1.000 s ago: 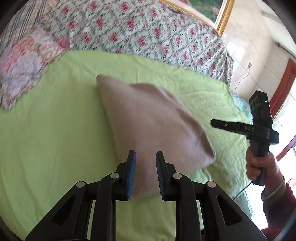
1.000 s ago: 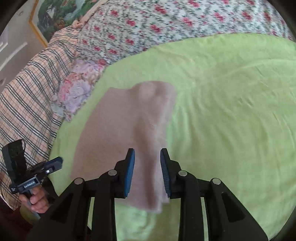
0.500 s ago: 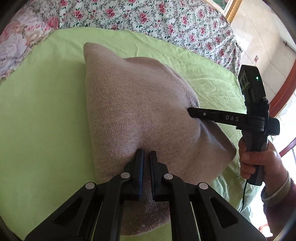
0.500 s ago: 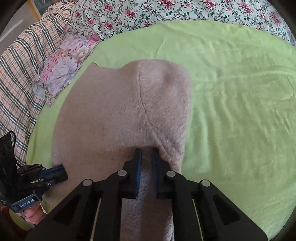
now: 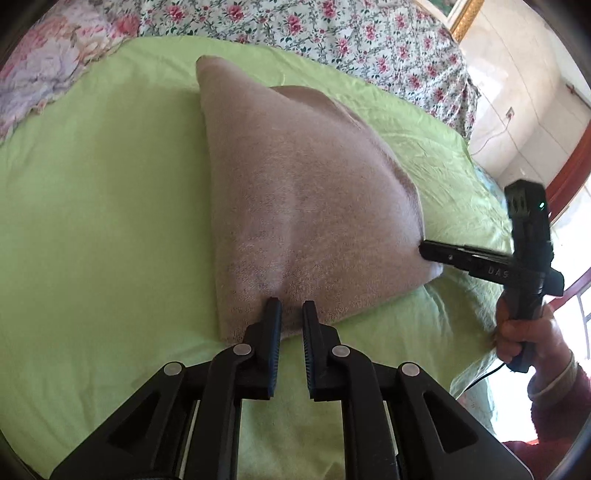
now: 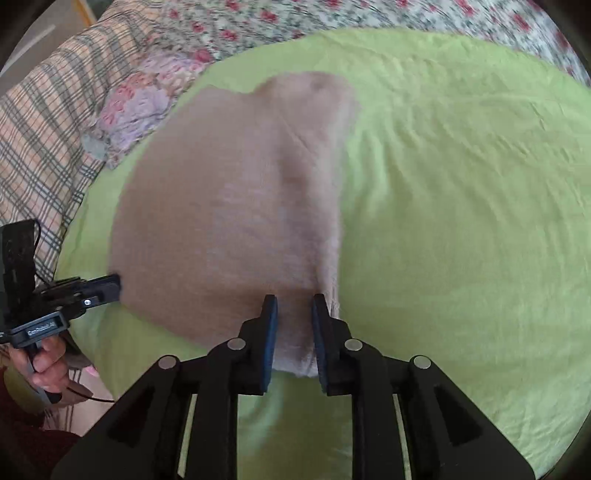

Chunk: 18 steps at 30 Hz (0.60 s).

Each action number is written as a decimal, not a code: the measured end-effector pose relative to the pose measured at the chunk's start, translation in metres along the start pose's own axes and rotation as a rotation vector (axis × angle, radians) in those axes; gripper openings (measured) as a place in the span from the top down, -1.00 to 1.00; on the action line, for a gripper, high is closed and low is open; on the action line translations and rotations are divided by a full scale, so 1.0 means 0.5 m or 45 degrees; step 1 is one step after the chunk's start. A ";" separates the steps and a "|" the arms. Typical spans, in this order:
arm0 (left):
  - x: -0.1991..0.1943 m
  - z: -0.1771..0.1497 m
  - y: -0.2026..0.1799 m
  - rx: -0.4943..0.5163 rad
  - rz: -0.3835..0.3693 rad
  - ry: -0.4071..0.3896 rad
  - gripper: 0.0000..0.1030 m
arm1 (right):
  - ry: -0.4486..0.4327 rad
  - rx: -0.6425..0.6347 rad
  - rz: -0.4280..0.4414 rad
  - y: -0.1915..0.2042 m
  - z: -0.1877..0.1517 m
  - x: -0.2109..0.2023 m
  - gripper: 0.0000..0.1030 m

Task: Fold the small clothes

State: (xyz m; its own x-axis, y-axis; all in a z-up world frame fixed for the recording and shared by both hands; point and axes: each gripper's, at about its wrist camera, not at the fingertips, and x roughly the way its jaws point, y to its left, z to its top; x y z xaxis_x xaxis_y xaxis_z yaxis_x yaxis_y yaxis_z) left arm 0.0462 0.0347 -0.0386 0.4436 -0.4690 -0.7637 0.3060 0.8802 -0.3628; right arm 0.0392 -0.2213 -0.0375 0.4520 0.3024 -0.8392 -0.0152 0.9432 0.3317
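Note:
A beige knitted garment point(image 5: 314, 192) lies folded on the green sheet point(image 5: 110, 221), its near edge toward me. My left gripper point(image 5: 291, 304) is at that edge's left part. Its jaws are opening, and the cloth lies loose between the tips without being pinched. My right gripper point(image 6: 293, 301) is at the edge's right part near the fold seam, also opening, with the garment point(image 6: 229, 206) slack between its pads. Each view shows the other gripper at the garment's side: the right gripper point(image 5: 428, 251) and the left gripper point(image 6: 114, 286).
A floral quilt point(image 5: 332, 33) runs along the far side of the bed, with a floral pillow point(image 5: 44, 70) and a plaid blanket point(image 6: 40, 122) at the left. A person's hand point(image 5: 517, 332) grips the right handle beyond the bed's edge. Bare green sheet point(image 6: 461, 221) stretches to the right.
Both grippers sank toward the bed with the garment. Half a second ago their jaws were nearly shut on its near edge. Now they stand apart and the cloth rests on the sheet.

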 end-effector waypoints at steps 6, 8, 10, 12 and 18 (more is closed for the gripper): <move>0.002 -0.004 -0.014 0.034 0.056 -0.005 0.79 | 0.005 -0.002 -0.023 0.011 0.018 -0.001 0.61; 0.000 -0.005 -0.006 0.018 0.042 -0.001 0.79 | 0.012 -0.013 -0.032 0.014 0.017 -0.001 0.61; -0.003 -0.003 -0.005 0.008 0.038 0.007 0.79 | 0.012 0.011 -0.020 0.007 0.011 -0.004 0.61; -0.014 0.002 -0.010 0.017 0.044 0.008 0.78 | 0.010 0.037 -0.001 0.006 0.012 -0.015 0.61; -0.083 0.037 -0.012 0.020 0.022 -0.073 0.55 | -0.106 0.058 0.031 0.008 0.067 -0.063 0.54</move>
State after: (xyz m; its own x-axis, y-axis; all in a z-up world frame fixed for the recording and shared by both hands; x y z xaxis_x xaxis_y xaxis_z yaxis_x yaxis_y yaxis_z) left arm 0.0413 0.0475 0.0051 0.4962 -0.4576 -0.7378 0.3107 0.8872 -0.3412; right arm 0.0548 -0.2316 0.0047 0.5244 0.3112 -0.7926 0.0127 0.9279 0.3727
